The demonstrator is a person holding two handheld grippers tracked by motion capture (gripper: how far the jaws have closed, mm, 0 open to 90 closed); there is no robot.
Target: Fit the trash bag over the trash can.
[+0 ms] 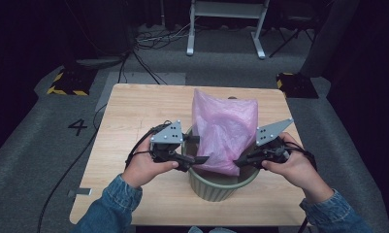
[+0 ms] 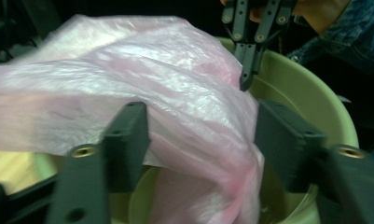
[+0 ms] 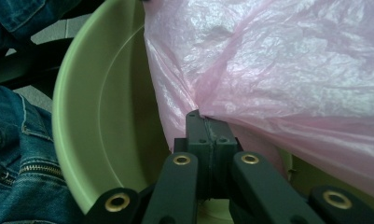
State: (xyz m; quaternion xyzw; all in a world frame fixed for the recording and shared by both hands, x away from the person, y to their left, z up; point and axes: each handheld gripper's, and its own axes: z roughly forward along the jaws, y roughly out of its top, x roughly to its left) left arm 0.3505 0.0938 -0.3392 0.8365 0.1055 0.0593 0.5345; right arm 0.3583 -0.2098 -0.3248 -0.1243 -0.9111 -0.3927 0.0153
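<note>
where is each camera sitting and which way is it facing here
High view: above the person's side, looking forward and down on the table; both forearms, left gripper, right gripper.
Left gripper view: on the left gripper, facing the pink bag; its jaws apart around it.
Right gripper view: on the right gripper, shut on the bag; denim sleeve.
All share the bag and green bin.

a thin, translucent pink plastic bag was seen standing crumpled and partly bunched in the mouth of a pale green round bin, its top rising well above the rim. the bin was set upright near the front edge of the table, and its inner wall was left largely unlined.
</note>
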